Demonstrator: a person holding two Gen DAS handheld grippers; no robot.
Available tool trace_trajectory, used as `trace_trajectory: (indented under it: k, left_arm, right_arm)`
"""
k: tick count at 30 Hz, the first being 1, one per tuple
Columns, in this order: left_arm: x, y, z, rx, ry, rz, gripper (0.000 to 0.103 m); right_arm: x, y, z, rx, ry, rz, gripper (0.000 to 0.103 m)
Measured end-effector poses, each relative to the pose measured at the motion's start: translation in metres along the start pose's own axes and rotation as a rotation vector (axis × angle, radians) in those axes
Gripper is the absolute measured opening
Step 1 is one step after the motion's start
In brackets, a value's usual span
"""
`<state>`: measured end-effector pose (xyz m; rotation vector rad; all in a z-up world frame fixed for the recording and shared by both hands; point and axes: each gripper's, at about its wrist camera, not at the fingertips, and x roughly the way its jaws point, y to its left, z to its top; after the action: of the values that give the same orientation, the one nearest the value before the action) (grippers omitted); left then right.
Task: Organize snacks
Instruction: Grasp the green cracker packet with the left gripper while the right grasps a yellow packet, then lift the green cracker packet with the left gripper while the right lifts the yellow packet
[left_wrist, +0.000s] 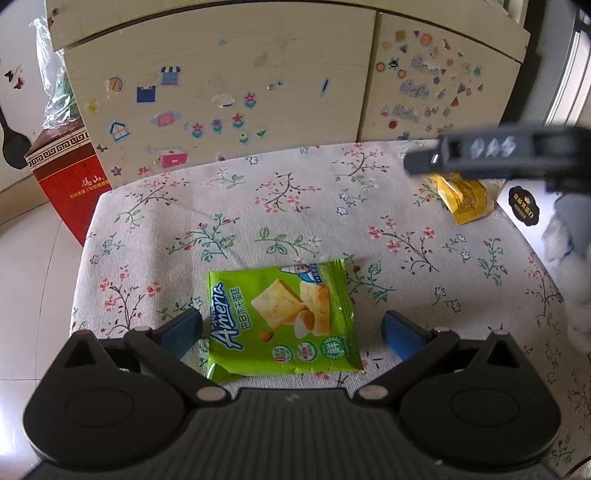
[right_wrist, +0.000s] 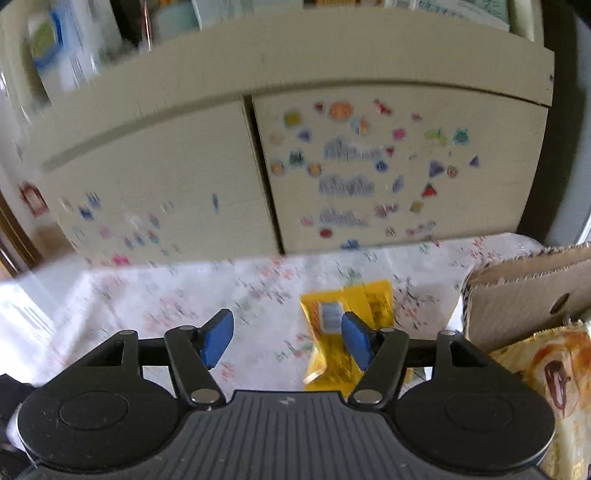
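Left wrist view: the left tool (left_wrist: 291, 330) hangs low over the tabletop (left_wrist: 258, 206) with its blue pads spread as wide as they go, one on each side of the green packet (left_wrist: 282, 321) and neither touching it. The packet lies flat on the flowered cloth, printed face up, near the front edge. It looks light, soft and crinkly, a sealed foil pillow with a cake inside that would crush under a hard squeeze. I would take it across the middle or by a crimped end seam, gently, since the film is likely slippery. A yellow packet (left_wrist: 467, 201) lies well apart at the far right, partly under the right tool's dark arm. Behind the tabletop stands a pale cabinet (left_wrist: 221, 66) covered in stickers, with a red box (left_wrist: 70, 177) on the tiled floor at its left.

Right wrist view: blurred. The right tool (right_wrist: 288, 341) is about half open and empty, and nothing lies between its pads. The yellow packet (right_wrist: 343, 332) rests on the cloth beyond and partly behind the right pad; whether the pad touches it I cannot tell. It too looks thin and light, best pinched across its width. A cardboard box (right_wrist: 528, 295) stands just beside it at the right, with another orange-printed wrapper (right_wrist: 546, 373) in front of it.
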<state>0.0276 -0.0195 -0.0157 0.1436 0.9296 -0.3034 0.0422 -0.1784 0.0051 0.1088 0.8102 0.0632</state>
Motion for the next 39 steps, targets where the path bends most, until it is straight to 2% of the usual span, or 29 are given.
trace_trajectory:
  k: [2, 5, 7, 10, 11, 17, 19, 22, 24, 29, 32, 33, 35, 39]
  left_arm:
    - [0.000, 0.000, 0.000, 0.000, 0.000, -0.001, 0.103]
    - [-0.001, 0.000, 0.000, 0.000, -0.001, -0.001, 0.103]
    - [-0.001, 0.000, 0.000, 0.000, -0.003, -0.001, 0.103]
    - [-0.001, -0.001, 0.000, -0.002, -0.002, 0.000, 0.103]
    - [-0.001, -0.001, 0.001, -0.002, -0.002, 0.000, 0.103]
    - [-0.001, -0.001, 0.001, -0.001, -0.004, 0.000, 0.103]
    - [-0.002, -0.001, 0.001, -0.002, -0.004, 0.001, 0.103]
    - [-0.002, -0.001, 0.000, 0.001, -0.011, 0.000, 0.103]
    - [-0.003, -0.001, -0.001, 0.003, -0.013, -0.003, 0.103]
    - [-0.004, -0.001, -0.001, -0.001, -0.007, 0.000, 0.103]
    - [-0.004, 0.000, -0.001, -0.001, -0.009, 0.000, 0.103]
    - [-0.004, 0.000, -0.001, -0.001, -0.009, 0.000, 0.103]
    - [-0.004, 0.000, -0.001, -0.003, -0.009, 0.001, 0.103]
    - [-0.004, -0.001, 0.000, -0.007, -0.007, 0.005, 0.103]
  right_arm:
    - [0.005, 0.005, -0.003, -0.028, 0.005, -0.037, 0.074]
    - [0.008, 0.010, -0.003, -0.048, 0.036, -0.015, 0.083]
    - [0.007, 0.007, 0.000, 0.008, 0.052, 0.061, 0.083]
    - [0.005, -0.005, 0.003, 0.133, 0.105, 0.280, 0.079]
    - [0.003, -0.008, 0.002, 0.156, 0.093, 0.310, 0.079]
    - [-0.011, -0.010, 0.006, 0.090, -0.016, 0.207, 0.079]
    - [-0.011, -0.007, 0.010, 0.056, -0.034, 0.127, 0.079]
    - [-0.010, 0.006, 0.014, -0.030, -0.035, -0.009, 0.079]
    - [-0.004, 0.007, 0.013, -0.040, -0.022, -0.084, 0.079]
    - [0.019, 0.007, 0.007, -0.081, 0.018, -0.164, 0.076]
    - [0.024, 0.007, 0.008, -0.115, 0.026, -0.174, 0.071]
    - [0.024, 0.005, 0.009, -0.112, 0.029, -0.174, 0.063]
    - [0.024, 0.001, 0.010, -0.100, 0.036, -0.166, 0.055]
    - [0.015, -0.005, 0.010, -0.082, 0.043, -0.071, 0.047]
